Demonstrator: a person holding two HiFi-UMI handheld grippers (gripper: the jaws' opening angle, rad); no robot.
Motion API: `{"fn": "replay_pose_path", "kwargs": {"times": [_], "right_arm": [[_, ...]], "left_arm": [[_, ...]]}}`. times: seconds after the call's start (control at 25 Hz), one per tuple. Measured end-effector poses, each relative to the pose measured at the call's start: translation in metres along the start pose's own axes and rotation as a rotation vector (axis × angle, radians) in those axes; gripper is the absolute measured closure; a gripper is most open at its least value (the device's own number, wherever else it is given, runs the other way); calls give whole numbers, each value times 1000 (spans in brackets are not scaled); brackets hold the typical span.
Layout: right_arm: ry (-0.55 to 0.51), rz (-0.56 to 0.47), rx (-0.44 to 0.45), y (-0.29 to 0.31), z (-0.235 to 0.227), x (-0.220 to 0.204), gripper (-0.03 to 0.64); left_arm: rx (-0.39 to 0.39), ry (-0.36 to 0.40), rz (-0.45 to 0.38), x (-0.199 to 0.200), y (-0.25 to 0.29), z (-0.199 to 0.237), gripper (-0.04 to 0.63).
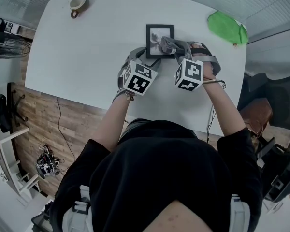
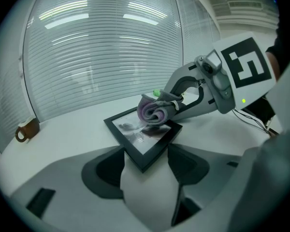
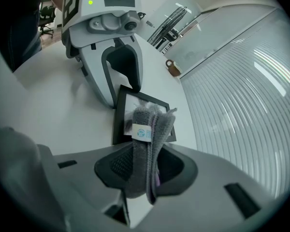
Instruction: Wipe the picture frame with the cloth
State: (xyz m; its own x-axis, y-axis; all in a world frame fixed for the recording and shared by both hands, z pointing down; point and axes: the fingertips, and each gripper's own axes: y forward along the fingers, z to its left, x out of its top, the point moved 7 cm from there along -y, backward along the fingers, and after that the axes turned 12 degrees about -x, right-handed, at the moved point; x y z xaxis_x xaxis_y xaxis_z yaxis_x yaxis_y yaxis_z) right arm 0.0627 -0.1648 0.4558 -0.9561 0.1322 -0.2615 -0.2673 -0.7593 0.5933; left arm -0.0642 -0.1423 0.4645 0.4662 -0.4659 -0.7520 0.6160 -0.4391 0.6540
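Observation:
A black picture frame (image 1: 159,34) lies flat on the white table (image 1: 87,57), glass up. My left gripper (image 1: 146,58) holds its near left corner; in the left gripper view that corner (image 2: 144,159) sits pinched between the two jaws. My right gripper (image 1: 170,46) is shut on a folded grey cloth (image 3: 147,129) bearing a small label. The cloth (image 2: 154,111) presses down on the glass of the frame (image 3: 130,104), towards its right side. The left gripper (image 3: 121,90) shows in the right gripper view, at the frame's far corner.
A brown and cream cup (image 1: 78,4) stands at the table's far left. A bright green object (image 1: 227,27) lies at the far right edge. The table's near edge runs just under my forearms. A chair (image 1: 266,110) stands on the floor to the right.

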Motion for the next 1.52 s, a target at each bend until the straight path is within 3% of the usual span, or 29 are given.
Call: {"fn": "replay_pose_path", "kwargs": {"times": [0.72, 1.52], "right_arm": [[34, -3, 22, -23, 18, 0, 506], [152, 3, 64, -41, 30, -3, 505]], "left_arm": [[-1, -1, 1, 0, -1, 0, 305], [-2, 1, 2, 0, 2, -2, 304]]}}
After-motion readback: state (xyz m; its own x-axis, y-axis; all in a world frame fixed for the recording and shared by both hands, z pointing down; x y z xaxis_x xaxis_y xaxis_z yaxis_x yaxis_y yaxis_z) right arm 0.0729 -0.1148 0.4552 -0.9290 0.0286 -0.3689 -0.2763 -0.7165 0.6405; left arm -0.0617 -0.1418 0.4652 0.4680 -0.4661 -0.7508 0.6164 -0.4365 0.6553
